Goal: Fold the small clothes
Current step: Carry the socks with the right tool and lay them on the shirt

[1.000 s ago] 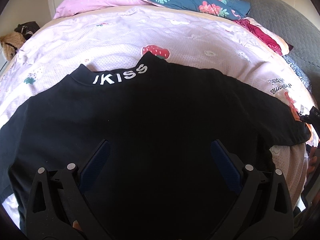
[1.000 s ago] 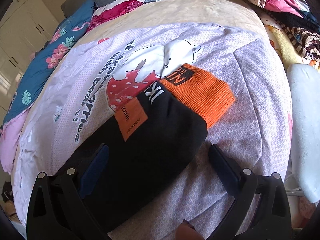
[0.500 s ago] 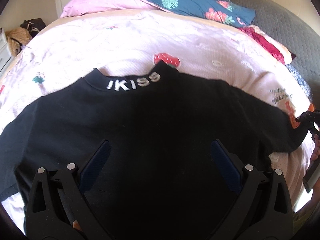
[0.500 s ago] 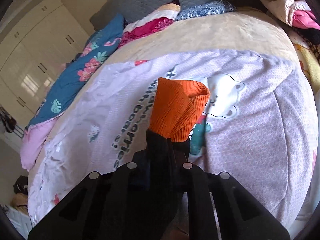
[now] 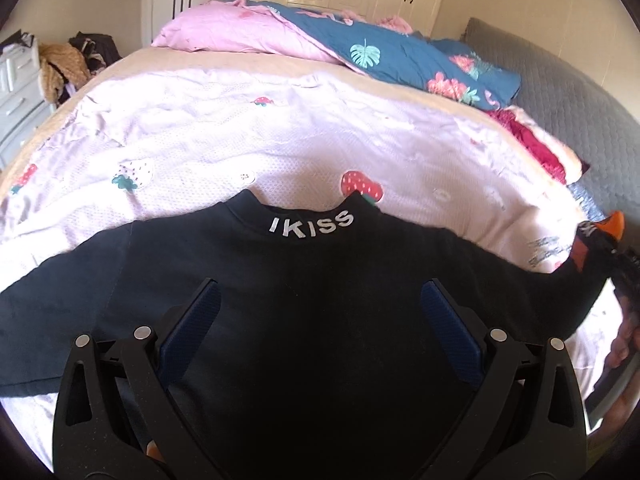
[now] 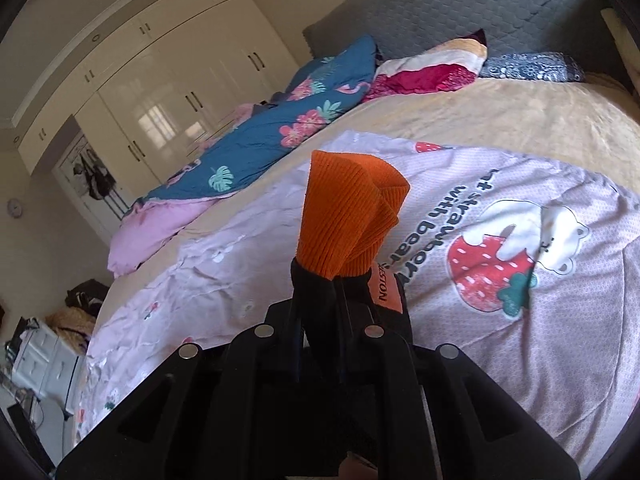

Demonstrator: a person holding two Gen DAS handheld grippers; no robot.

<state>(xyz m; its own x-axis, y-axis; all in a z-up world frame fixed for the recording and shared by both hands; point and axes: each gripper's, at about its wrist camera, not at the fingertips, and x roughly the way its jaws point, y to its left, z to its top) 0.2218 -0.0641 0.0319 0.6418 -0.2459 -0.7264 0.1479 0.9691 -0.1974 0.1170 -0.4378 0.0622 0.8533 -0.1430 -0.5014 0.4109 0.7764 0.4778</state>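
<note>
A black sweater (image 5: 312, 292) with "IKISS" on its collar lies spread flat on the pale pink strawberry-print sheet (image 5: 280, 136). My left gripper (image 5: 320, 316) hovers open above the sweater's middle, nothing between its blue pads. In the right wrist view my right gripper (image 6: 320, 304) is shut on the sweater's right sleeve (image 6: 312, 300), just behind the orange ribbed cuff (image 6: 348, 216), which sticks up past the fingers, lifted off the sheet. The same raised cuff (image 5: 616, 222) shows at the far right of the left wrist view.
A blue floral quilt (image 5: 400, 56) and pink pillow (image 5: 224, 36) lie at the bed's far side, with a grey headboard (image 6: 460, 8) and red cushions (image 6: 424, 76). White wardrobes (image 6: 160, 80) line the wall. A drawer unit (image 5: 16, 92) stands left of the bed.
My right gripper went from open over the sleeve to shut on it, then lifted and rolled with the orange cuff. My left gripper rose and stayed open.
</note>
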